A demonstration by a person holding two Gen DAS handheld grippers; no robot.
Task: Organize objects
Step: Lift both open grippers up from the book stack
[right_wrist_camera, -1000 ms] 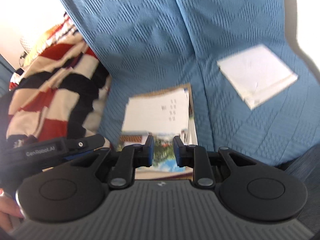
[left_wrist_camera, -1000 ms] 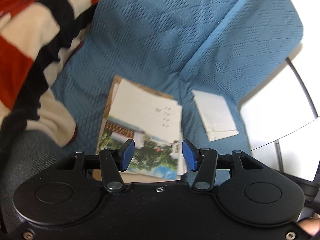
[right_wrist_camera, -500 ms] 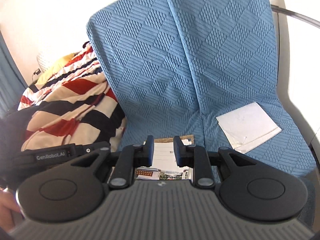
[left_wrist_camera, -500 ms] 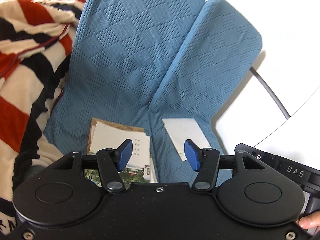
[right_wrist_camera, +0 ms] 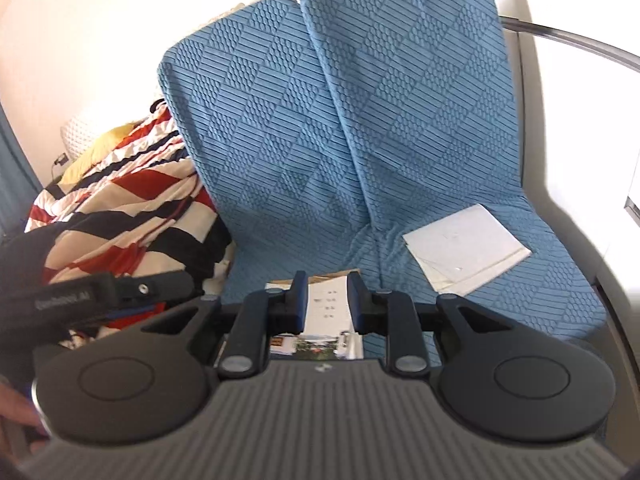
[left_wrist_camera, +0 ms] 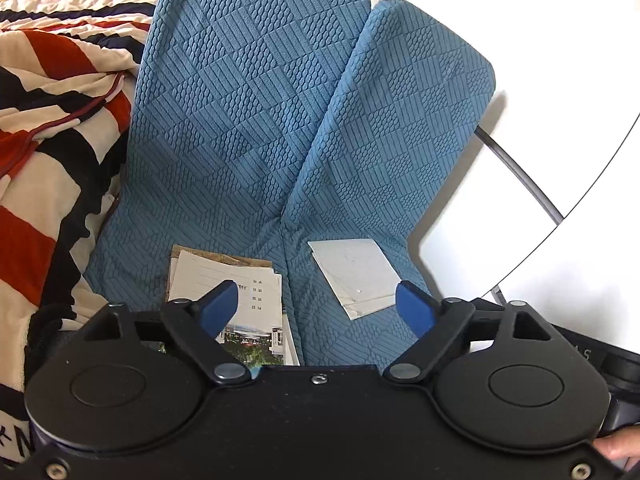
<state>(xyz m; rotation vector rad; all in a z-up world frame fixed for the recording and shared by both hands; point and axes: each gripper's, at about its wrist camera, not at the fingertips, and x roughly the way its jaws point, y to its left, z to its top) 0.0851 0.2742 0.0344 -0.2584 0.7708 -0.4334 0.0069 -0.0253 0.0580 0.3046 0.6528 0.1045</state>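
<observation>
ahead of jaws i see blue sofa (right_wrist_camera: 352, 152), two tall back cushions side by side, quilted checker texture, seam between them running down toward jaws. left of jaws, striped blanket (left_wrist_camera: 52, 128) in red, cream, black heaped against sofa side; yellow cushion (right_wrist_camera: 96, 148) behind it. white wall (right_wrist_camera: 72, 32) above and left, very bright, washed out by strong light. right of jaws, white panel (left_wrist_camera: 560, 80) with thin dark curved bar (left_wrist_camera: 520, 172) across it.

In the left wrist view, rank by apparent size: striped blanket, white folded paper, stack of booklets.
1. striped blanket, clearly largest.
2-3. stack of booklets and white folded paper: look alike, and the left gripper hides part of the stack, so unranked.
</observation>
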